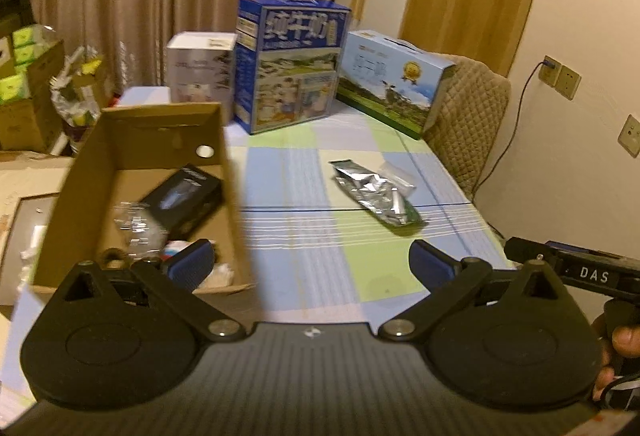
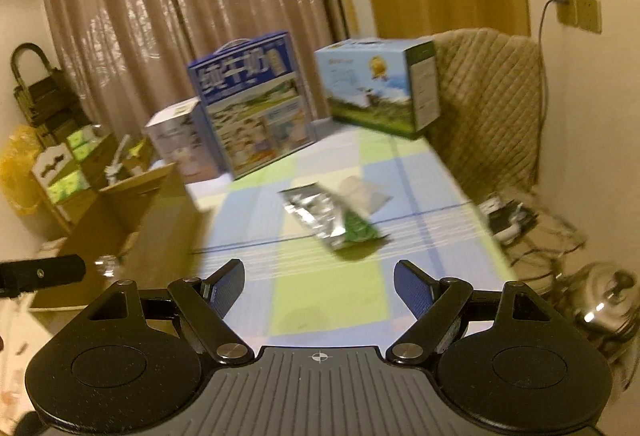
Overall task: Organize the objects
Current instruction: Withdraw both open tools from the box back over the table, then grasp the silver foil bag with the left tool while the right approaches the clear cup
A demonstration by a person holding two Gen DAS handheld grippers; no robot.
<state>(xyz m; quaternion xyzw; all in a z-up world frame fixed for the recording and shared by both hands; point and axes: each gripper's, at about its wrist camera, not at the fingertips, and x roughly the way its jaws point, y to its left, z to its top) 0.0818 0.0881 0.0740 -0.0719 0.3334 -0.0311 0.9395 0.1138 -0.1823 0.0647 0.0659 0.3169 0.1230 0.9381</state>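
A silver and green foil pouch (image 1: 376, 196) lies on the checked tablecloth (image 1: 320, 172), with a clear plastic bag (image 1: 396, 174) just behind it. Both show in the right wrist view: the pouch (image 2: 328, 220) and the bag (image 2: 364, 192). An open cardboard box (image 1: 132, 140) stands at the table's left and holds a black product box (image 1: 182, 196) and small wrapped items (image 1: 136, 224). My left gripper (image 1: 310, 262) is open and empty, its left finger over the box's front. My right gripper (image 2: 318, 286) is open and empty, short of the pouch.
Two blue carry cartons (image 1: 288, 64) (image 1: 392, 80) and a white box (image 1: 200, 68) stand at the table's far end. A quilted chair (image 1: 468, 116) is at the right, with a metal kettle (image 2: 604, 296) below. Clutter fills the floor (image 1: 32, 88) at the left.
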